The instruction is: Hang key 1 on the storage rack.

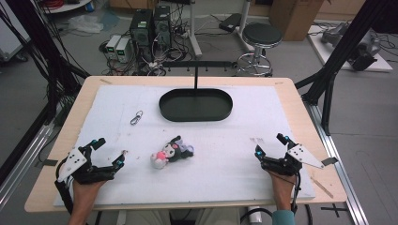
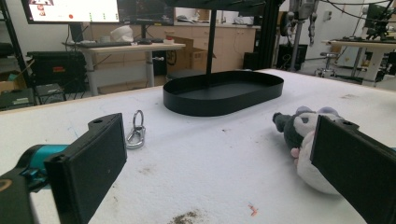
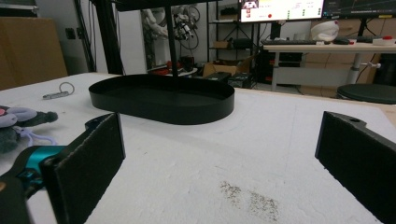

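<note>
Both grippers — left gripper (image 1: 107, 153) and right gripper (image 1: 271, 145) — rest wide open and empty, the small black-and-white plush doll (image 1: 172, 152) lying midway between them on the white foam mat (image 1: 225, 150); a shallow pinch risks slipping off its soft fabric.

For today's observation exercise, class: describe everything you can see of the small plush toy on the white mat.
The plush toy is a small soft figure, black and grey with a white face, a pink spot and pale lilac parts. It lies on its side on the white mat, in front of the black oval tray, between the two grippers. Nothing touches it but the mat.
</note>
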### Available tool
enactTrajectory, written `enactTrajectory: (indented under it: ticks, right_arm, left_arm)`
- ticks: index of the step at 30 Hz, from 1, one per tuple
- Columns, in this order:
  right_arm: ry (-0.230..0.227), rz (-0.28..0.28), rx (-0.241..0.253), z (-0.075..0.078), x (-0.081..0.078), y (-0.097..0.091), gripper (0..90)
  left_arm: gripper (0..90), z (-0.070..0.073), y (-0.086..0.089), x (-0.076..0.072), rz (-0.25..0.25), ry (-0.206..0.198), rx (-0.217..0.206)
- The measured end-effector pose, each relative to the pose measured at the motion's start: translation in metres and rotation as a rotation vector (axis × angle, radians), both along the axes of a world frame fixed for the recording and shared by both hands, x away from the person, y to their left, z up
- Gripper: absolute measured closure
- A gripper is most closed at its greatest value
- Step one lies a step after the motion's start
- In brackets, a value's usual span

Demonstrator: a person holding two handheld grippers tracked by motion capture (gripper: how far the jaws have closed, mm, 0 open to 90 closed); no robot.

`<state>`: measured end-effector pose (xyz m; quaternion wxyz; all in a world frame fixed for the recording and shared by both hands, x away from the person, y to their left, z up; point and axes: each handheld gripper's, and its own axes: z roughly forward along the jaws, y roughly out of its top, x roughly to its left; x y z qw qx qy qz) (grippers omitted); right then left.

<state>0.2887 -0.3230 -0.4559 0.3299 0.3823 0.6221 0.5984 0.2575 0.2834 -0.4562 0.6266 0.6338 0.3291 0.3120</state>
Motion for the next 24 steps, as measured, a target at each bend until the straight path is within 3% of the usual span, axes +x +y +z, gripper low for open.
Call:
enactTrajectory:
  ticks: [6, 13, 17, 19, 20, 24]
  right_arm:
    - [0.003, 0.002, 0.003, 0.000, 0.000, 0.000, 0.7]
    - [-0.013, -0.004, -0.010, 0.000, 0.000, 0.001, 0.7]
    - [-0.008, 0.000, -0.006, 0.000, 0.000, 0.000, 0.7]
    - [-0.003, -0.002, -0.007, 0.000, 0.000, 0.000, 0.7]
    - [-0.008, -0.002, -0.007, 0.000, 0.000, 0.000, 0.7]
    - [-0.002, -0.003, -0.007, 0.000, 0.000, 0.000, 0.7]
  left_arm:
    - [4.2, 0.000, 0.001, 0.000, -0.004, -0.002, -0.016]
    - [4.2, 0.000, 0.003, 0.003, 0.007, 0.025, -0.043]
    - [4.2, 0.002, 0.004, 0.004, 0.007, 0.046, -0.025]
    - [4.2, 0.005, 0.006, 0.005, 0.011, 0.053, 0.006]
    - [4.2, 0.011, 0.010, 0.005, 0.002, 0.058, -0.020]
    - [4.2, 0.022, 0.013, 0.005, -0.003, 0.057, -0.012]
